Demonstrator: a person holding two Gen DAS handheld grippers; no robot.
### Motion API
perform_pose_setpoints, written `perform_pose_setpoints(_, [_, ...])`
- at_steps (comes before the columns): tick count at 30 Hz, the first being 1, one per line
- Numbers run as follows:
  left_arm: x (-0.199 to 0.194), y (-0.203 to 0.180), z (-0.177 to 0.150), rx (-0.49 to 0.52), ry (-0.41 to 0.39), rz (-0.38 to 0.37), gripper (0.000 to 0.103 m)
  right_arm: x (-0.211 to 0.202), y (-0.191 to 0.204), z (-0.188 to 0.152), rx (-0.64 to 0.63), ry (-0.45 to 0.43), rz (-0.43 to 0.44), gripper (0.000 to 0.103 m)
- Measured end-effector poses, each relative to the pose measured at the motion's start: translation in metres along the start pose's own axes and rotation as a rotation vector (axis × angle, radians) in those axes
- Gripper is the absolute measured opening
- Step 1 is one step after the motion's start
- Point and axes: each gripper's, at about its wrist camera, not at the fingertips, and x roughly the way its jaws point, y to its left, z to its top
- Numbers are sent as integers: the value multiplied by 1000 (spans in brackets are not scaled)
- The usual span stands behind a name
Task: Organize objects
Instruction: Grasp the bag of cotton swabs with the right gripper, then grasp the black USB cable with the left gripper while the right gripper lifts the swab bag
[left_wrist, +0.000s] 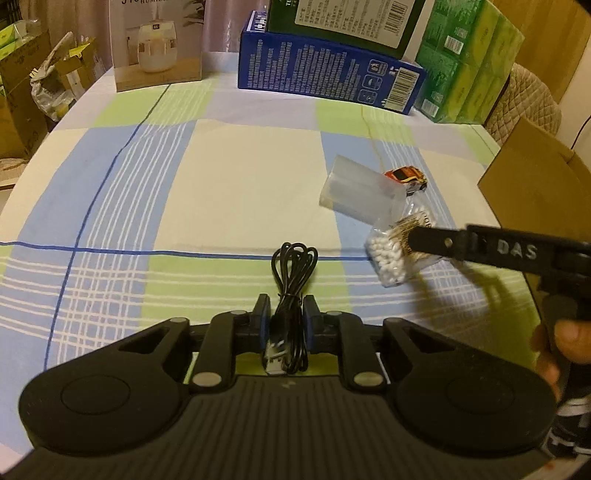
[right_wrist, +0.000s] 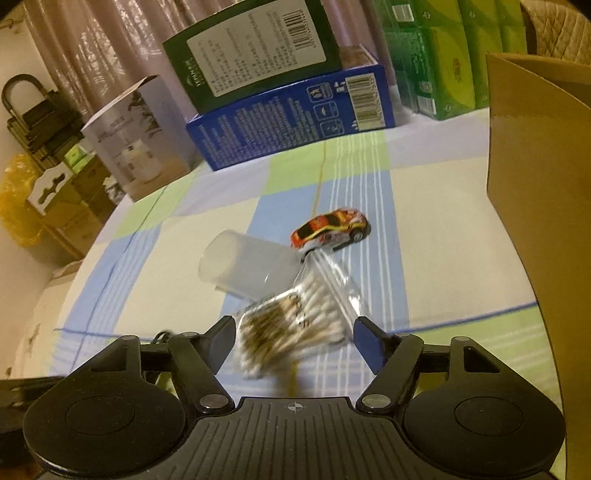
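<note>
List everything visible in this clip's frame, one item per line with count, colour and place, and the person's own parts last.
cable: 1, black, coiled, clamped in the left gripper
cotton swab bag: 1, clear with white tips, between the right gripper's fingers
plastic cup: 1, translucent, lying on its side mid-table
toy car: 1, red-orange and white, beyond the cup
blue box: 1, far edge of table
dark green box: 1, on top of the blue box
green packs: several, far right
humidifier box: 1, white, far left
cardboard box: 1, brown, right side
tablecloth: 1, plaid
left gripper: black, closed
right gripper: black, open
hand: 1, right edge
</note>
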Motion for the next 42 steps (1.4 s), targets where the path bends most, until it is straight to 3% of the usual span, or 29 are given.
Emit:
perform_pose_setpoints(7, [-7,7,4,-31,-28,-1,25,19,11,1,-83,-19,-38,84])
perform_pose_setpoints(10, [-8,11,5,-42,-29,7,27,25,16,-2,-138,-20,-58,86])
perform_pose_setpoints(14, [-6,12,4,-37,-21,8,29,29,24,-5,-236,14,-67,84])
perform_pose_setpoints(19, [-6,13,3,-37,-18,4,34,21,28,-12,-382,94,-47,69])
perform_pose_setpoints(26, [-5,12,1,-31,-5,-20,36,-2,14,-18,-425,203,-13,67])
perform_pose_setpoints(28, [-4,9,1,-18,3,-41,41,-12,12,-23,-458,225,-28,68])
perform_pose_setpoints(29, [-3,8,0,-12,6,-48,42,-17,10,-27,-455,222,-47,70])
perform_pose_setpoints(31, [0,4,-1,4,18,-58,45,-27,4,-33,-386,192,-93,82])
perform_pose_setpoints(36, [-1,0,1,0,8,-62,49,-52,-20,-30,-15,126,-69,83])
perform_pose_setpoints(42, [-1,5,0,-14,7,-46,50,-43,-21,-30,96,168,-34,83])
